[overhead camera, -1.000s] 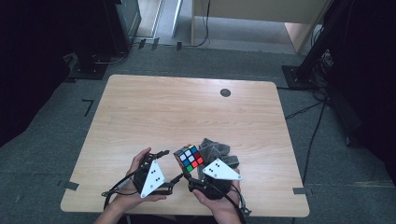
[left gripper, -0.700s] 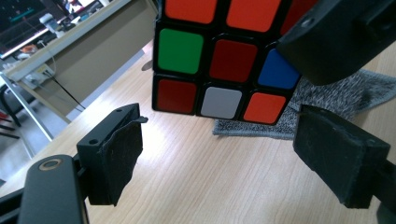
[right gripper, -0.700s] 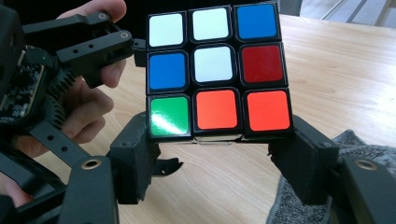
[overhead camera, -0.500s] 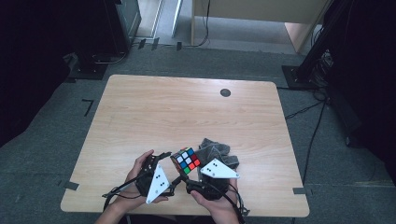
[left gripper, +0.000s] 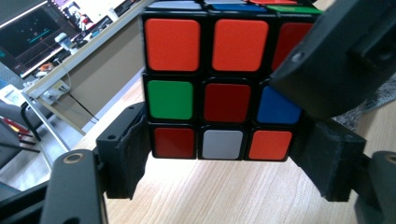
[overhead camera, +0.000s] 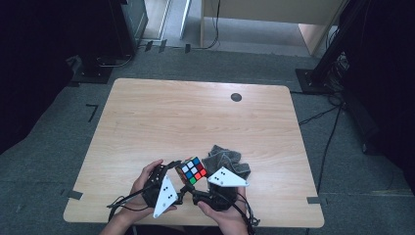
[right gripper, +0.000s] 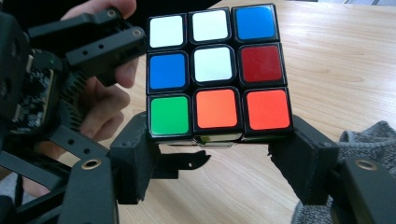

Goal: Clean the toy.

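Note:
A scrambled Rubik's cube (overhead camera: 192, 170) hangs just above the table's front edge, held between both grippers. In the left gripper view the cube (left gripper: 219, 93) shows orange, green, red, blue and white stickers. My left gripper (left gripper: 222, 161) has just been closing its jaws, and both pads now press on the cube's lowest layer. From the high view the left gripper (overhead camera: 177, 172) comes in from the cube's left. My right gripper (right gripper: 217, 149) is shut on the cube's (right gripper: 215, 74) bottom layer, and it (overhead camera: 195, 185) grips from the near side.
A crumpled grey cloth (overhead camera: 226, 160) lies on the wooden table (overhead camera: 195, 117) right behind the right gripper. A small black round mark (overhead camera: 236, 97) sits near the table's far edge. Black equipment stands (overhead camera: 98, 68) rest on the floor beyond.
The left gripper's jaws have drawn in onto the cube's side. The cube, the right gripper and both hands have stayed where they were.

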{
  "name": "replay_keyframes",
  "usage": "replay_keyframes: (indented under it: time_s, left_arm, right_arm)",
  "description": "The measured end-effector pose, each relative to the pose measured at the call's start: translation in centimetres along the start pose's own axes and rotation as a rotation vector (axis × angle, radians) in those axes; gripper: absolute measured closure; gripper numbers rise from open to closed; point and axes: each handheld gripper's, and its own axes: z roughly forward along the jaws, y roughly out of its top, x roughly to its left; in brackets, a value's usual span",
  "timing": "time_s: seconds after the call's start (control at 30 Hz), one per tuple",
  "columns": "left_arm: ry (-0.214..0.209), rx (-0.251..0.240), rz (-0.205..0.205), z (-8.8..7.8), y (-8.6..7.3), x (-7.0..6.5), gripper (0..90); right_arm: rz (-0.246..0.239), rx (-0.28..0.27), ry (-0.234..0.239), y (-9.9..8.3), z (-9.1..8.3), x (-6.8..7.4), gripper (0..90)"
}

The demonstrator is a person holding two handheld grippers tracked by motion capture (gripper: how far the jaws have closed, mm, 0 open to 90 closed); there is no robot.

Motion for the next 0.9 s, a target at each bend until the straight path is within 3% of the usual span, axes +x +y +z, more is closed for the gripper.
replay_keyframes:
  time_s: [0.17,0.33,0.47,0.73,0.9]
  left_arm:
    - [0.005,-0.012,0.005,-0.1,0.1,0.0,32.2]
    - [-0.012,-0.020,-0.014,-0.1,-0.1,0.1,33.1]
    - [-0.018,-0.018,-0.010,0.0,-0.2,0.0,33.6]
    - [-0.015,-0.019,-0.123,-0.3,-0.9,1.6,33.7]
    - [-0.011,-0.026,-0.191,-0.5,-1.2,2.4,33.7]
  right_arm:
    - [0.021,0.003,0.021,0.0,0.1,0.0,34.3]
    - [0.065,-0.005,0.051,0.0,0.2,-0.3,33.2]
    - [0.086,-0.020,0.071,0.2,0.0,-0.5,27.3]
    - [0.074,-0.088,0.070,1.1,-1.5,-1.1,23.3]
    - [0.056,-0.122,0.030,1.6,-2.3,-1.8,22.8]
